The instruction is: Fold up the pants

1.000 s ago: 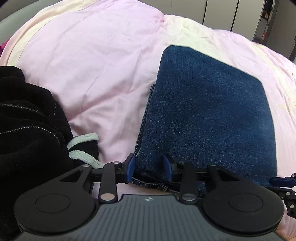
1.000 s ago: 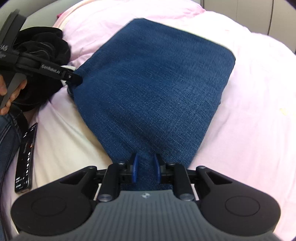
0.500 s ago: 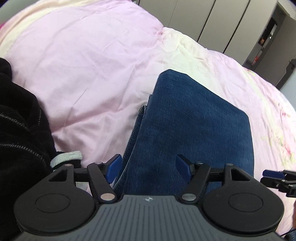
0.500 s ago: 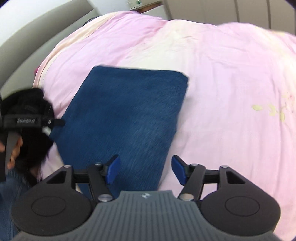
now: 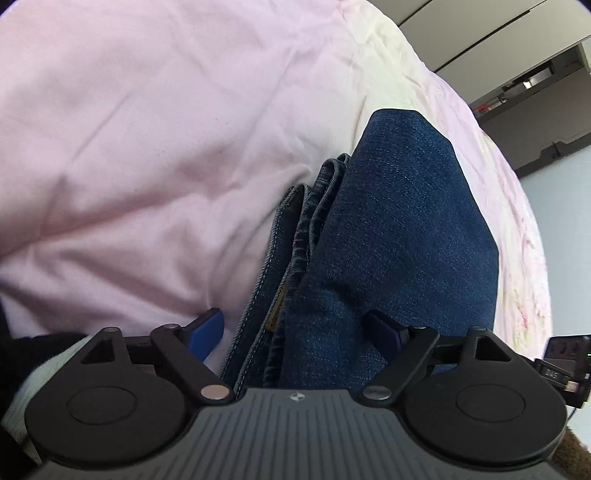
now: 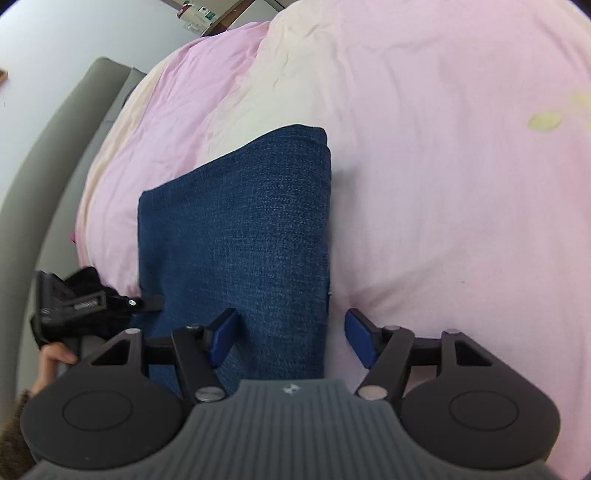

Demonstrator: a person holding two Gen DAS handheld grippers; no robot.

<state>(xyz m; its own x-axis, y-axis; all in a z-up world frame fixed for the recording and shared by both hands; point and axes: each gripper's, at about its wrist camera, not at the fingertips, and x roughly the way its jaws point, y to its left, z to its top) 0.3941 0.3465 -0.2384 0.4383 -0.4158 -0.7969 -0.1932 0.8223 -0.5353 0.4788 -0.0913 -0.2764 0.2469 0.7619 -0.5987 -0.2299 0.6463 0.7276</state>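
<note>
The dark blue jeans lie folded into a thick rectangle on the pink bedspread. In the left wrist view my left gripper is open, its blue pads astride the near left edge of the stack where several seamed layers show. In the right wrist view the jeans show as a neat rectangle. My right gripper is open over their near right edge, one pad above the denim, the other above the bedspread. The left gripper's body also shows at the left of that view.
A black garment with a white band lies at the lower left of the left wrist view. A grey headboard curves along the left. Wardrobe doors stand beyond the bed.
Both grippers have opened and let go of the jeans. The folded jeans now rest on the bed, and both grippers have tipped down close over their near edge.
</note>
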